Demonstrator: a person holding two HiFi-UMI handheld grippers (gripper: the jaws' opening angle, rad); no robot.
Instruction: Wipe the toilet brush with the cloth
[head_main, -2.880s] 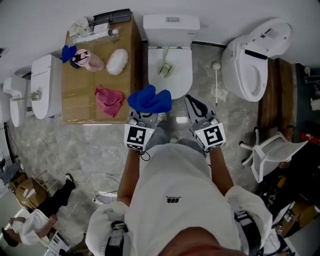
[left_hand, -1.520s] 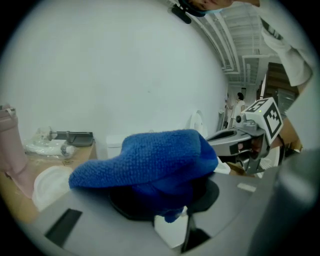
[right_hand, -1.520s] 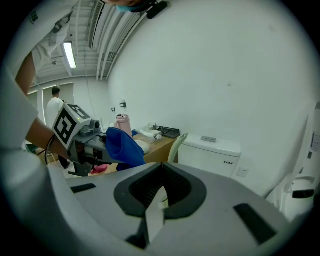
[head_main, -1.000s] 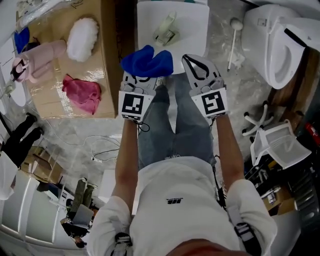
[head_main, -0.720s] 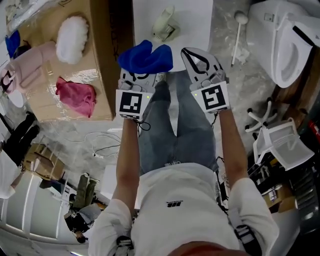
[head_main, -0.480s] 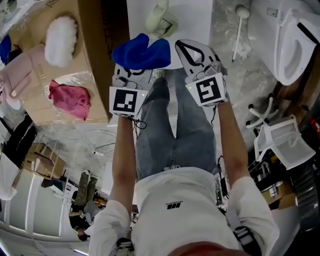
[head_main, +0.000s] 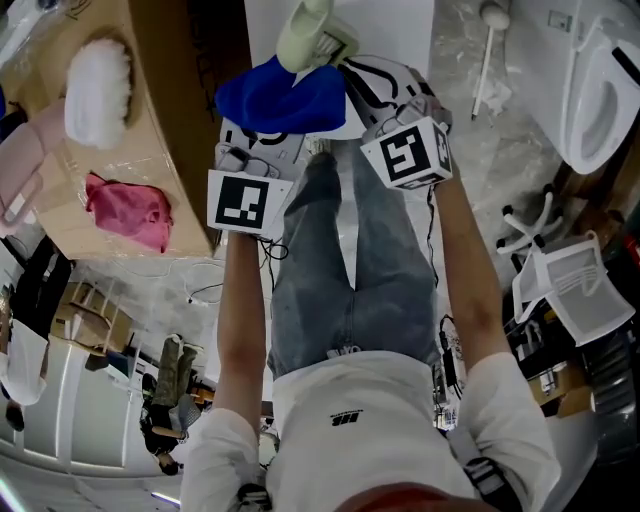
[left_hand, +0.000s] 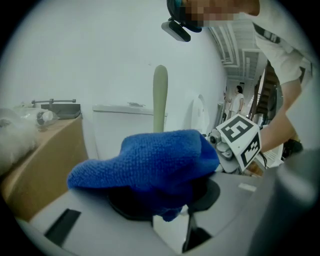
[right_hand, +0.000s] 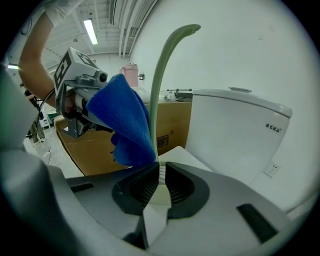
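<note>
Blue cloth (head_main: 280, 95) is bunched in the left gripper (left_hand: 169, 210), whose jaws are clamped on its underside while the rest drapes forward over them and hides their tips. The right gripper (right_hand: 160, 186) has its jaws drawn almost together on the lower part of the pale green toilet brush (right_hand: 162, 65), with white bristles showing in the narrow slot between the dark pads. From there the brush's handle rises upright and curves over at the top.

The two grippers sit close together over the closed toilet (head_main: 395, 28). In the head view the brush lies at the cloth's far edge. In the right gripper view the cloth hangs right against the handle's left side — whether they actually touch cannot be told. The brush may rest on the lid or be lifted off it; that cannot be made out either.

To the person's left stands a cardboard box (head_main: 150, 130) — a pink cloth (head_main: 125, 210) and a white fluffy pad (head_main: 97, 90) lie on it.
</note>
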